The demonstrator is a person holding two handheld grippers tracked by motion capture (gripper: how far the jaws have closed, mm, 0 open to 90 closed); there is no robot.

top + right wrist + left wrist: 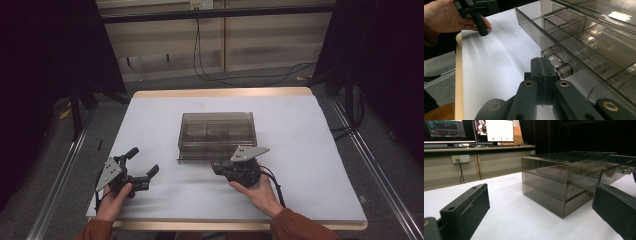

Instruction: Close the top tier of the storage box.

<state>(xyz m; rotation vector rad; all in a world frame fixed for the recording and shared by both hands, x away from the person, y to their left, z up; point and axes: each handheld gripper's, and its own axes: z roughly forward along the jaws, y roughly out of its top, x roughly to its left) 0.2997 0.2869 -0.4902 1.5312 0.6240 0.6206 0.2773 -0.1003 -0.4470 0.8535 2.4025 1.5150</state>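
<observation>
A smoky transparent drawer box (pixel 217 131) stands at the middle of the white table (pixel 300 165). Its lowest drawer (pixel 200 159) sticks out a little toward me, and dividers show inside it in the right gripper view. My right gripper (pixel 216 169) is at that drawer's front. Its jaws (pixel 542 63) are pressed together with nothing between them, and the clear drawer handle (pixel 559 65) lies just beside their tips. My left gripper (pixel 144 161) rests near the table's front left, open and holding nothing. It faces the box (pixel 554 182) from some distance.
The table's wooden edge (pixel 458 75) runs along the front and left. Monitors (pixel 496 131) stand on a desk behind the table. Cables (pixel 210 75) trail on the floor beyond it, and metal rails (pixel 60 175) flank both sides. Bare white surface lies between the two grippers.
</observation>
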